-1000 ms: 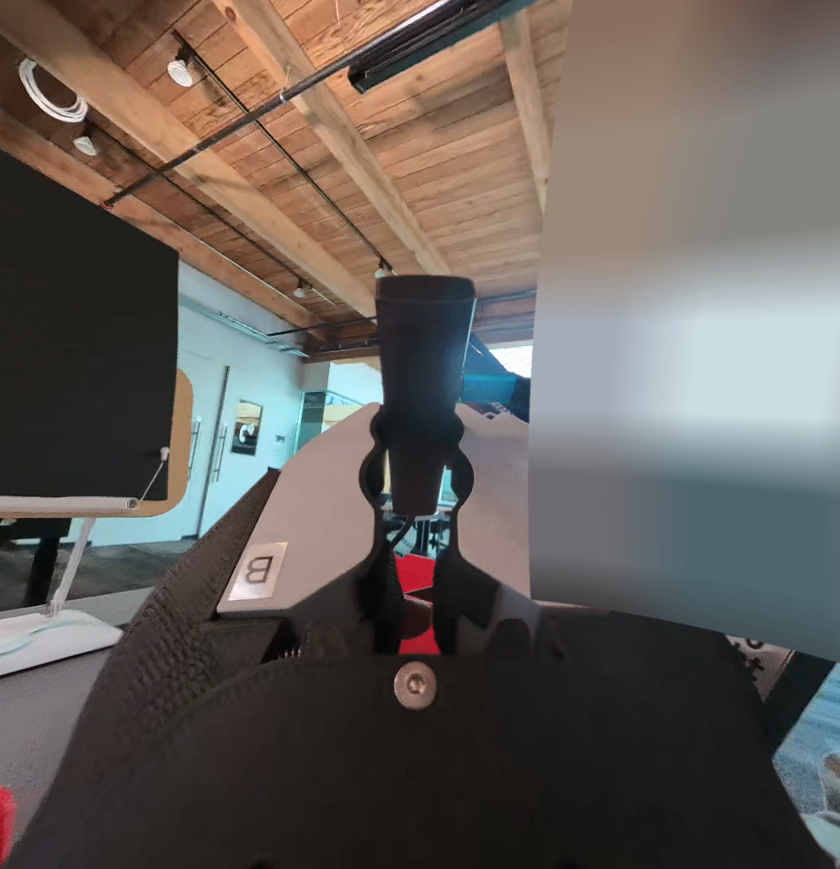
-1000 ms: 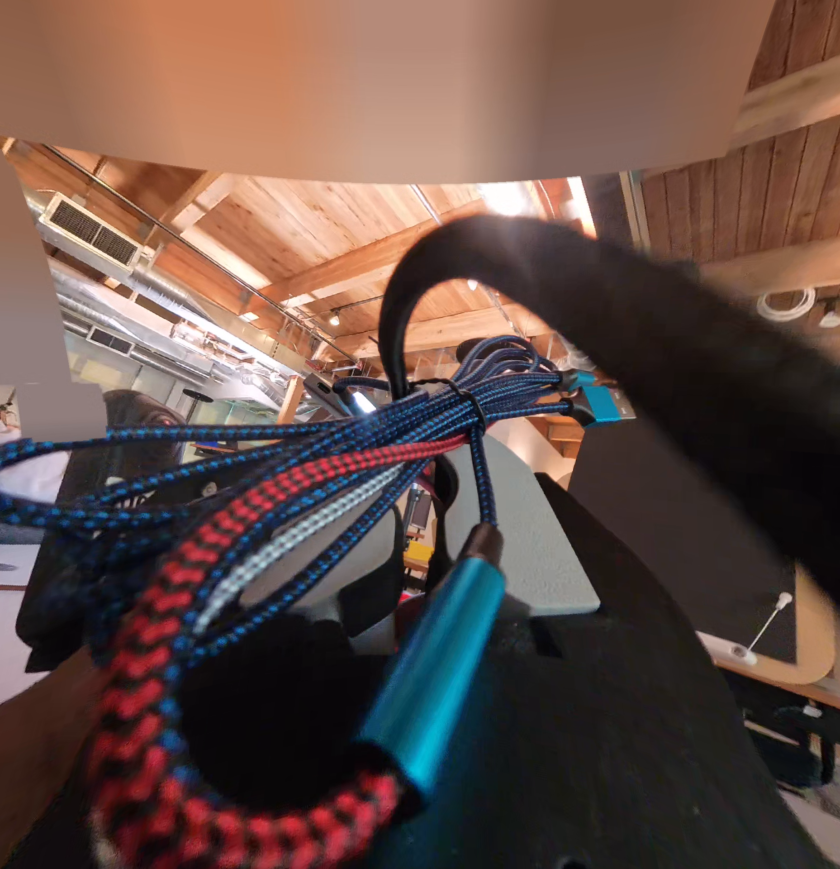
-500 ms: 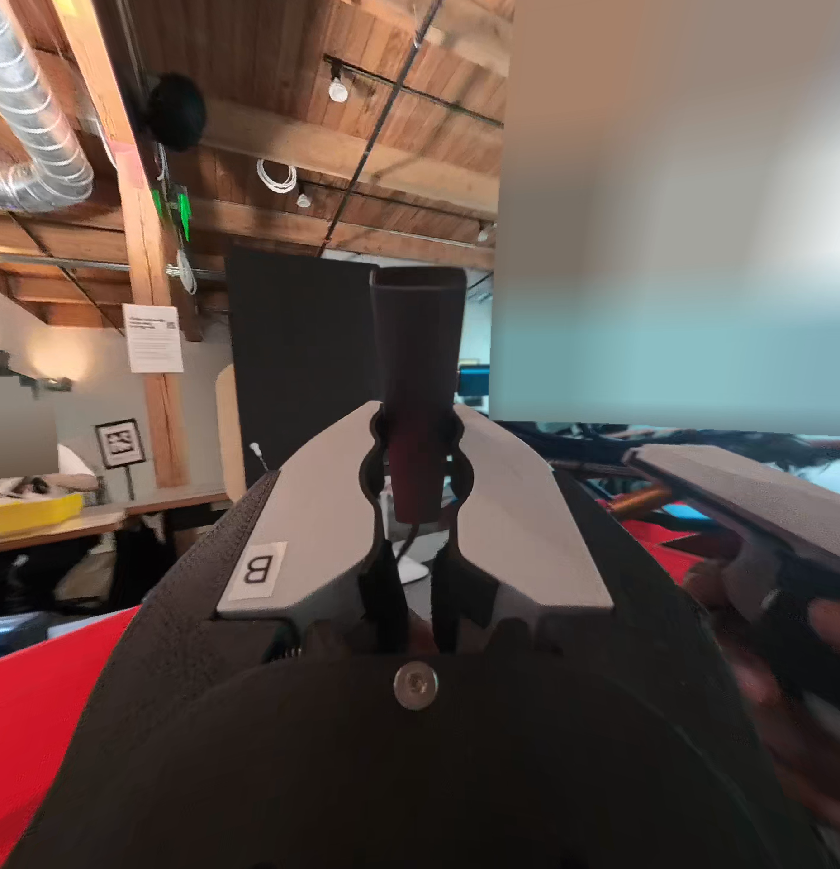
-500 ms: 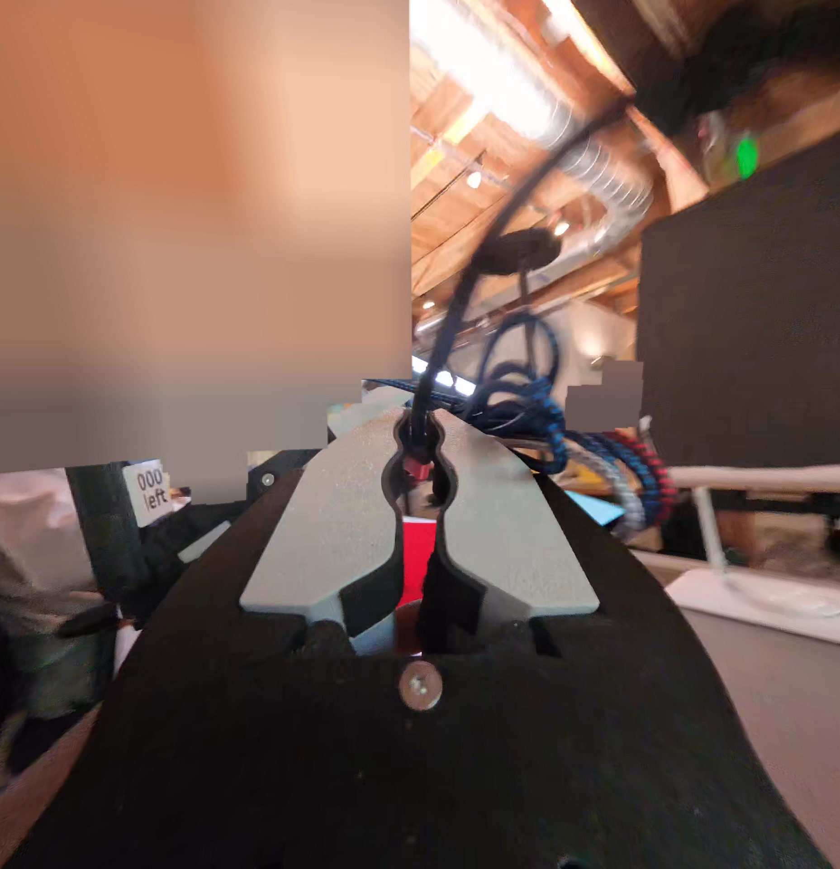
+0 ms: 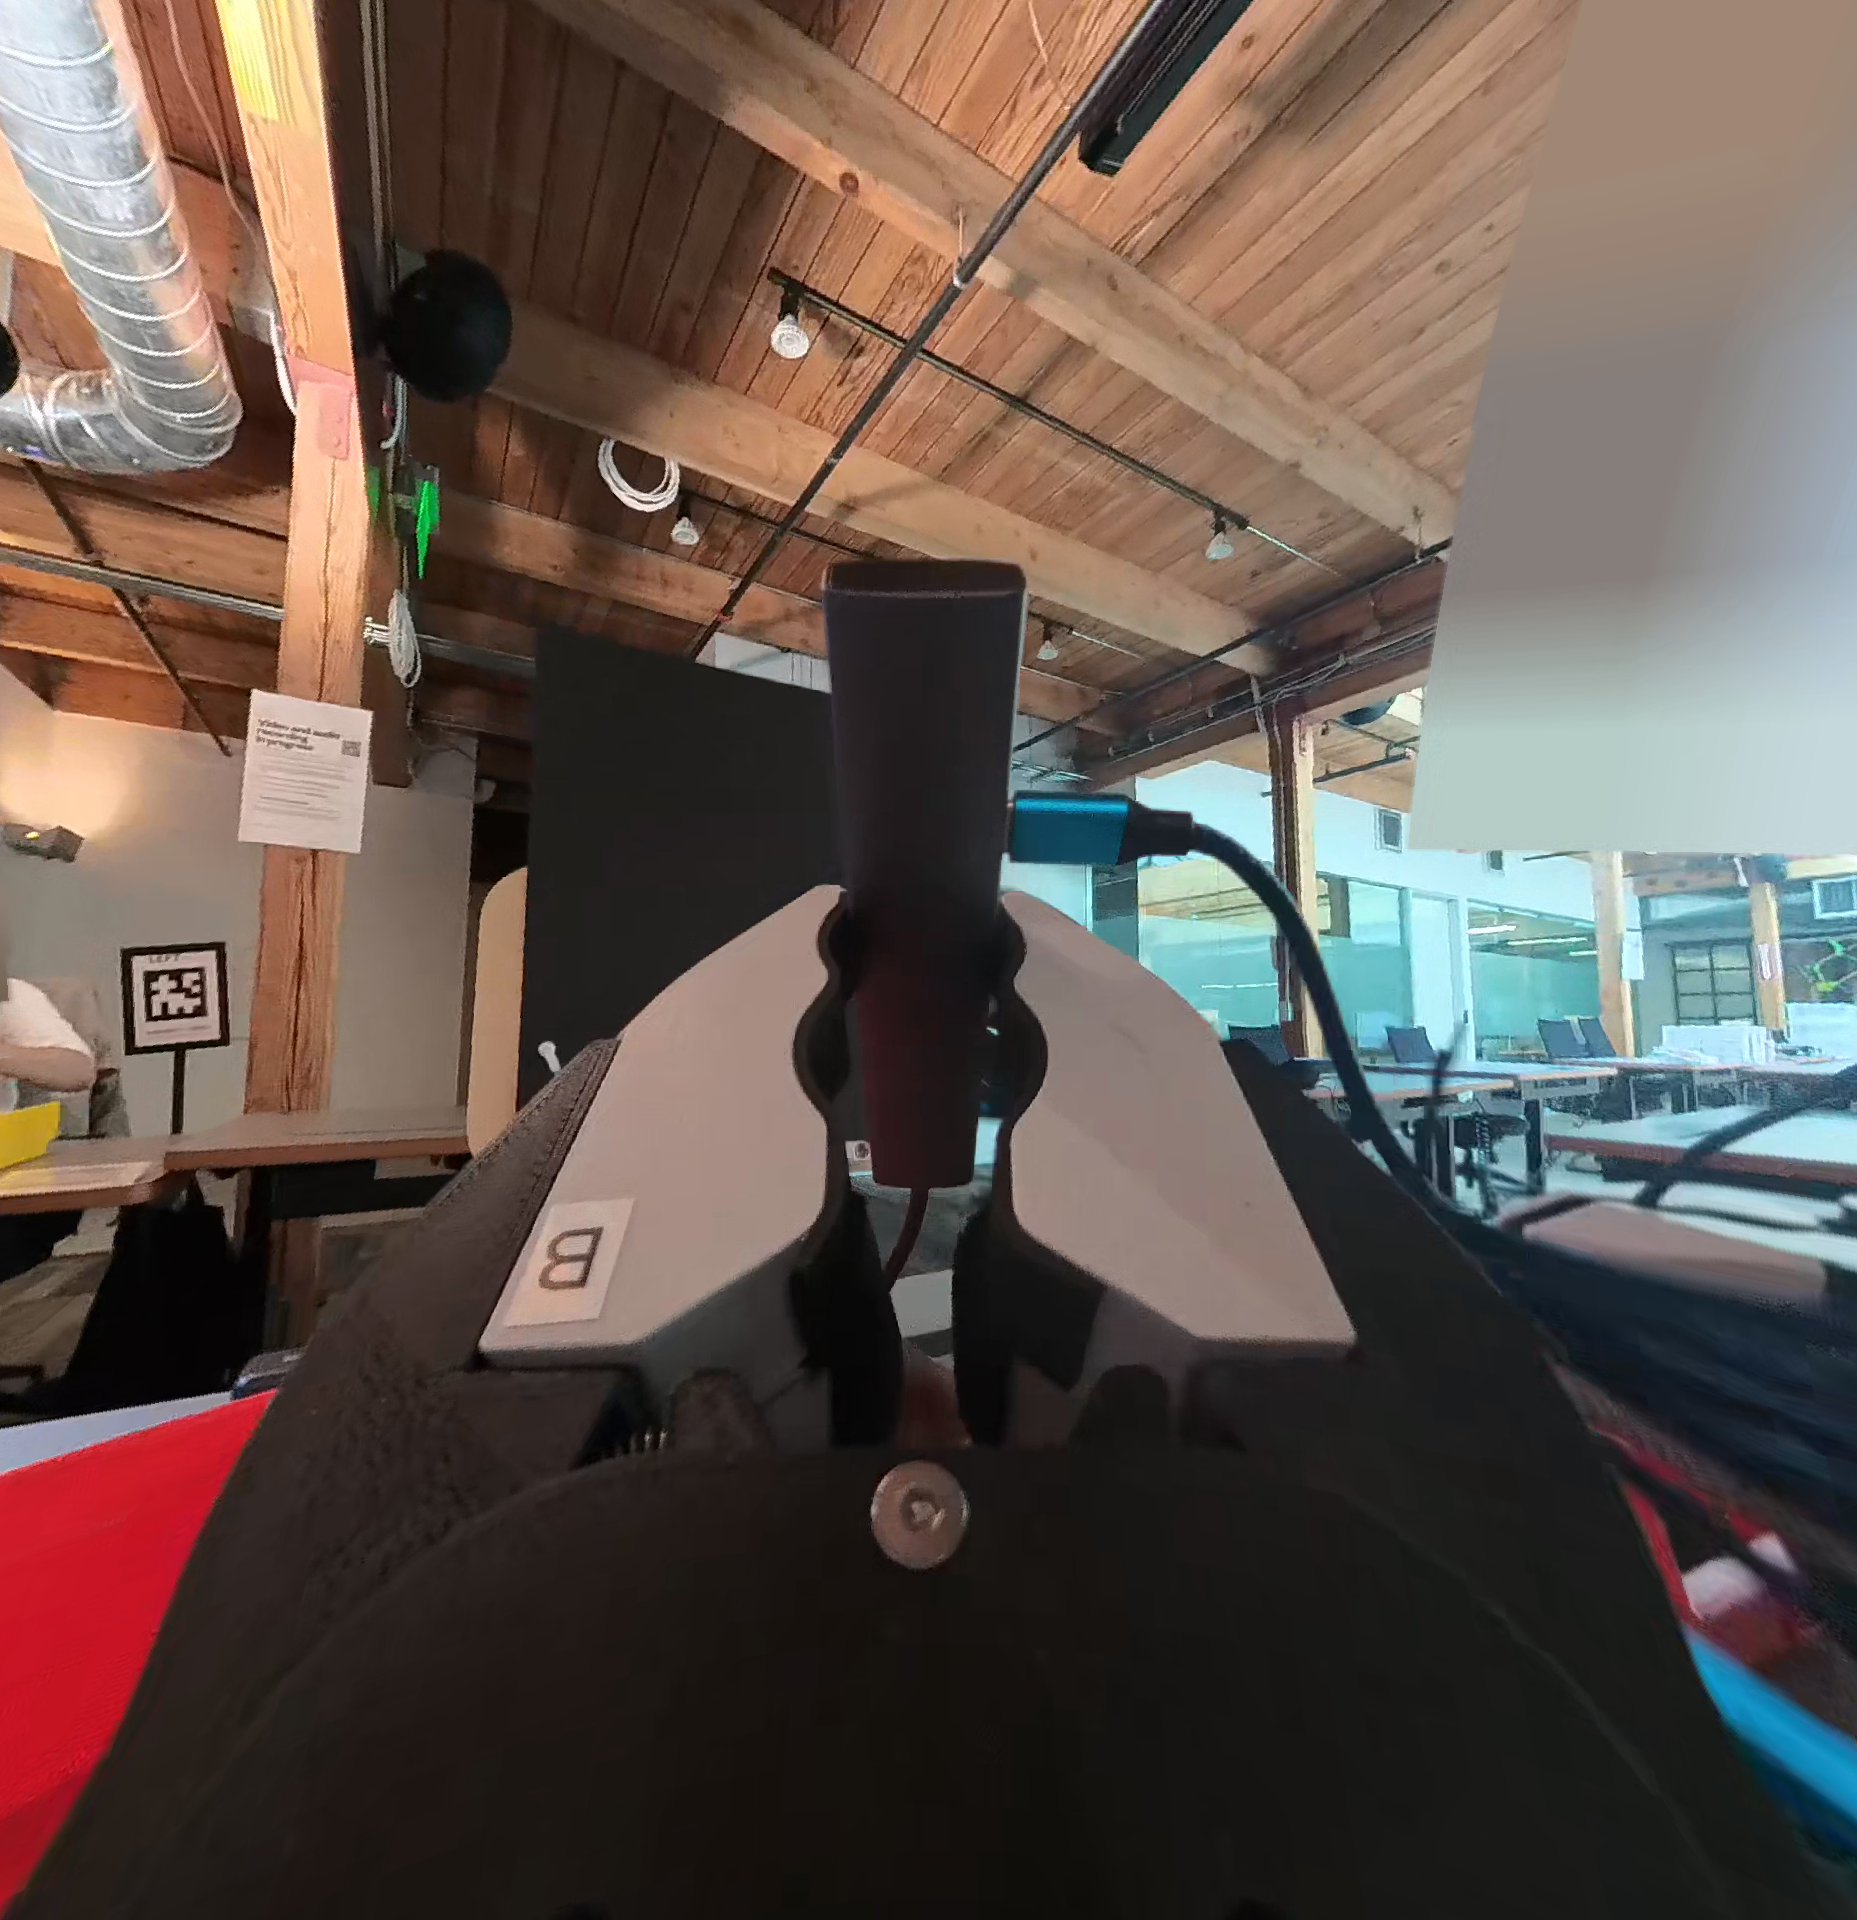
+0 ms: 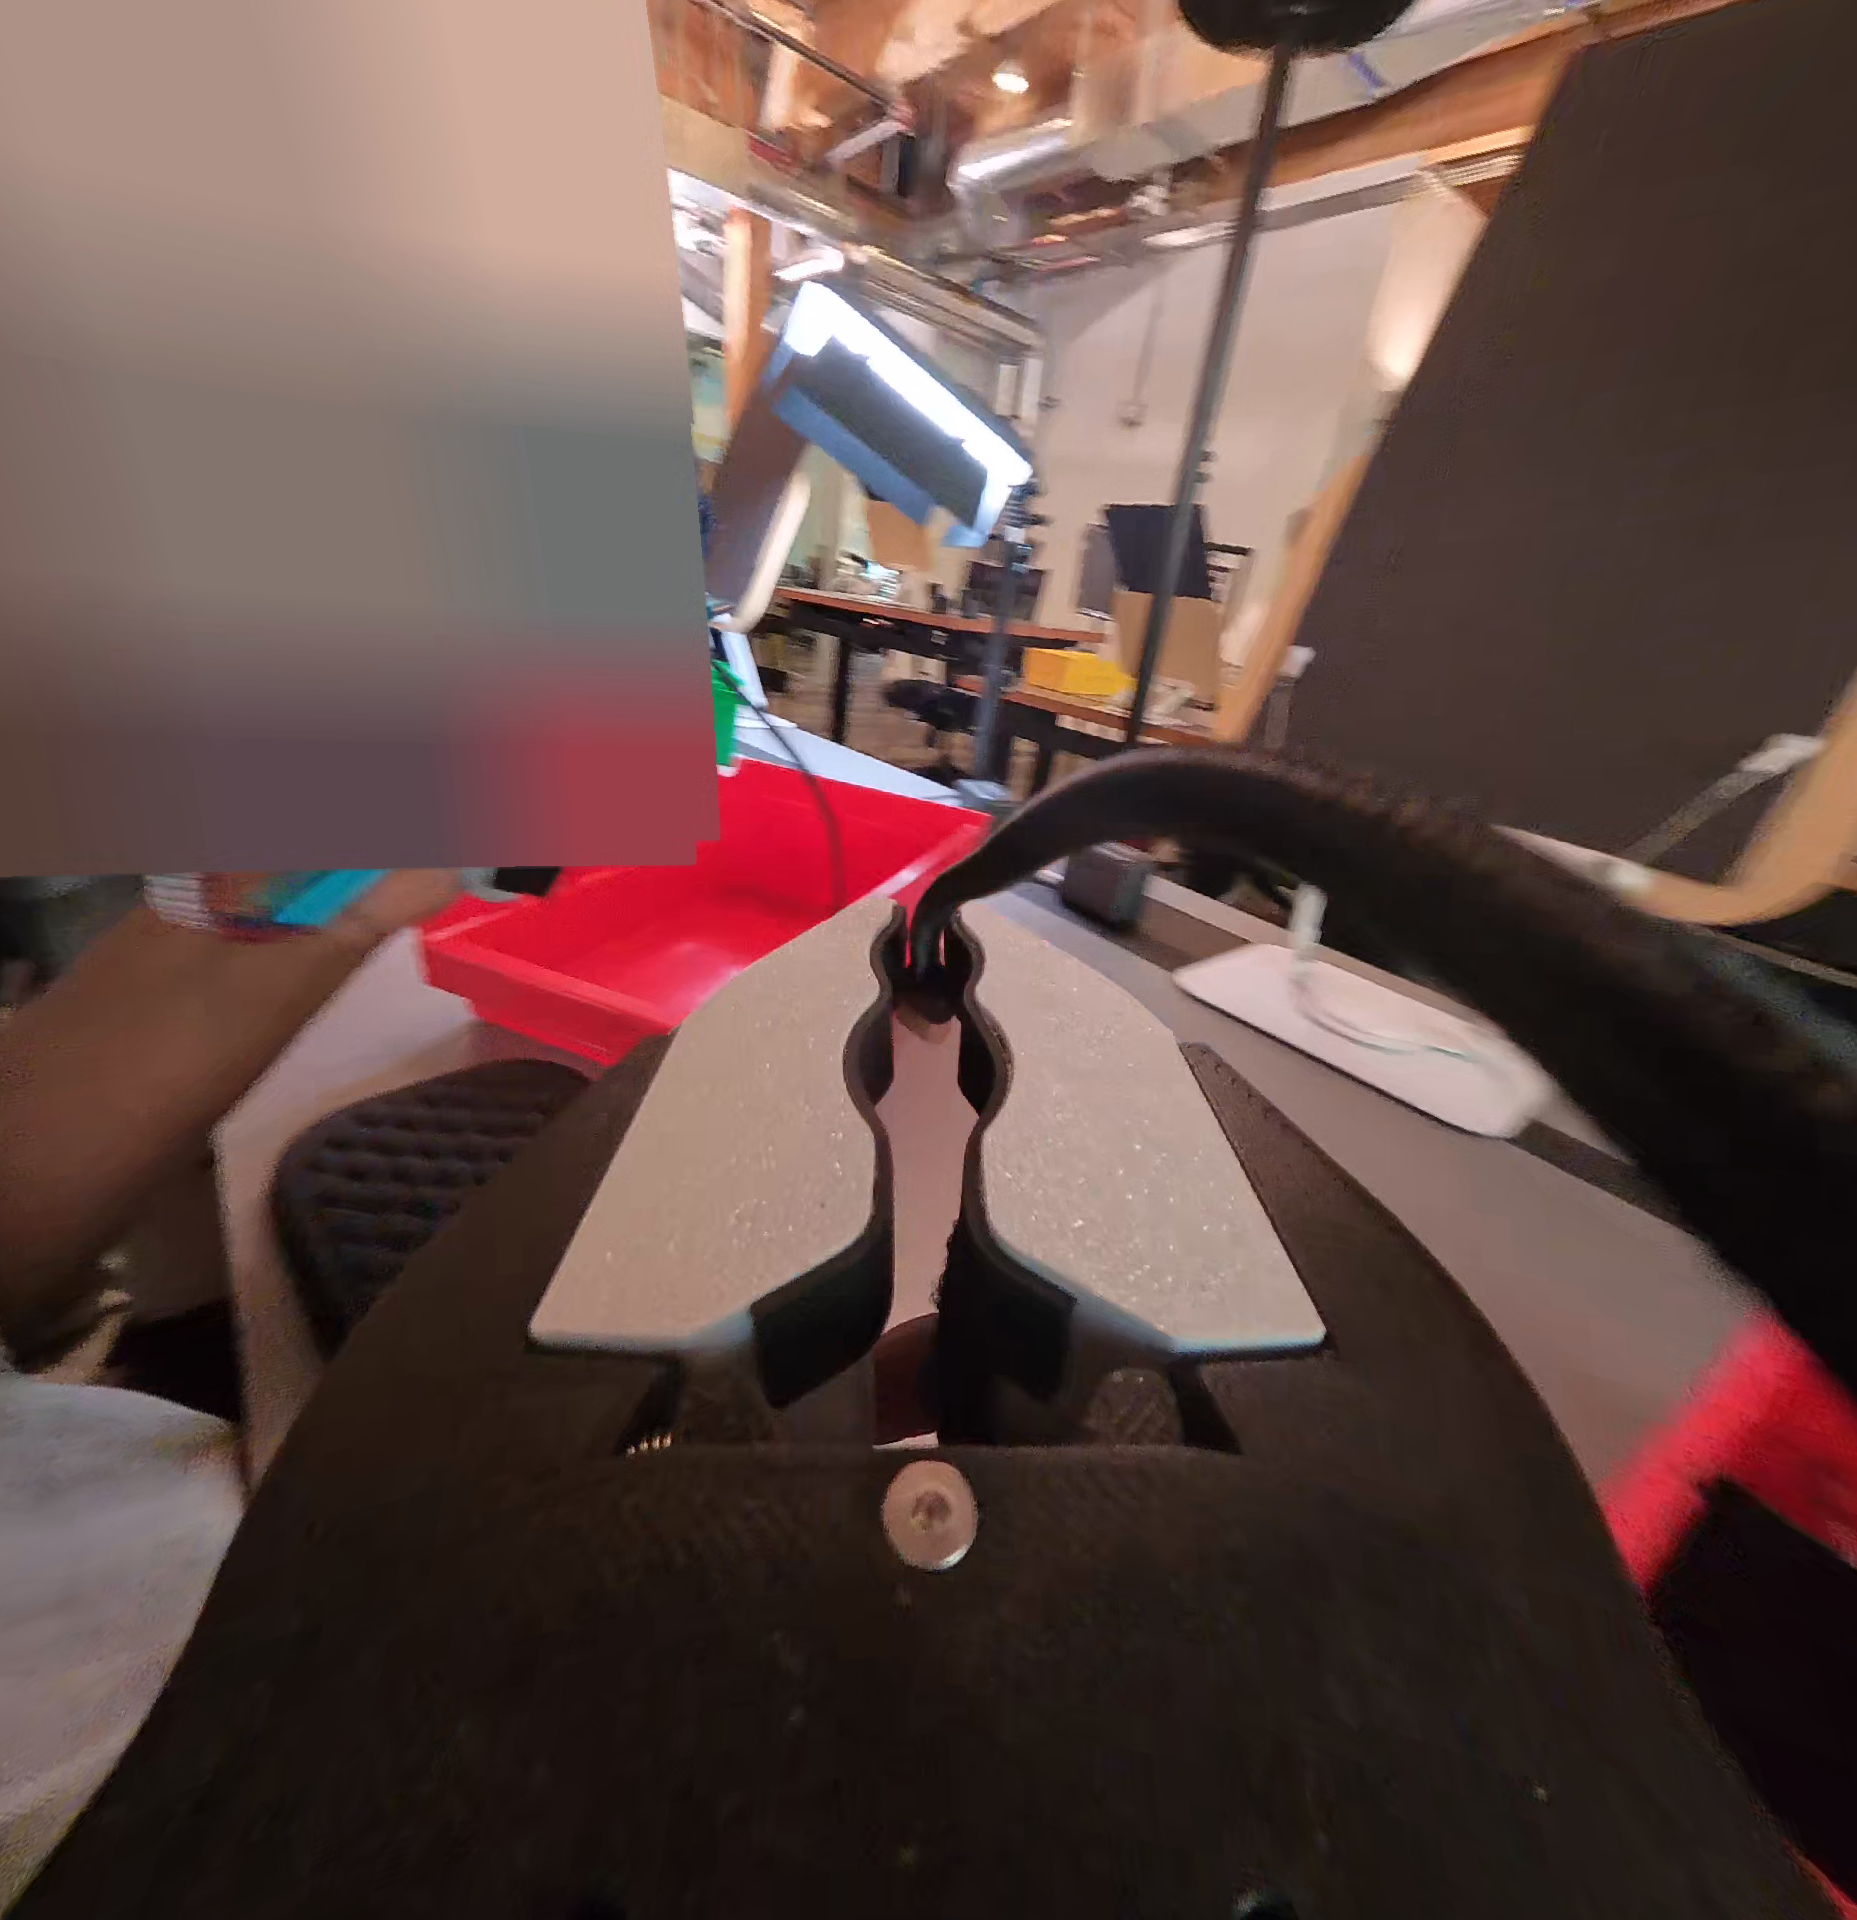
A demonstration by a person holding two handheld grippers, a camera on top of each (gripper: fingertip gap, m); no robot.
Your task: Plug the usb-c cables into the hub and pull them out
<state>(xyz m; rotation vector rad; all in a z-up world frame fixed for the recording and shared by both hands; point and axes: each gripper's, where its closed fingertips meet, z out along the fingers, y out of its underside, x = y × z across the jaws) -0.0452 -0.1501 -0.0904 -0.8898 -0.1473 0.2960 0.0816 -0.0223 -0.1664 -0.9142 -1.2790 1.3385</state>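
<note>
In the left wrist view my left gripper [image 5: 919, 920] is shut on a dark slim hub [image 5: 919, 790] that stands upright between the fingers and points at the ceiling. A blue metal USB connector [image 5: 1069, 828] meets the hub's right side, and its black cable [image 5: 1308, 997] droops down to the right. In the right wrist view my right gripper [image 6: 929, 940] is shut on a black cable [image 6: 1423, 862] pinched at the fingertips. That cable arcs up and off to the right, close to the lens. The hub does not show in the right wrist view.
A red tray [image 6: 716, 914] lies on the grey table [image 6: 1423, 1174] beyond the right gripper. A white stand base [image 6: 1350, 1029] sits to the right under a black panel [image 6: 1630, 468]. A person's arm [image 6: 72, 1091] is at the left. Red fabric [image 5: 72, 1610] fills the lower left of the left wrist view. Spacing between my two grippers at the tips: around 20 cm.
The blue connector has come up against the hub's right side. The right wrist view has tilted down to the table, and the braided cable bundle has left it. Both grippers stay shut.
</note>
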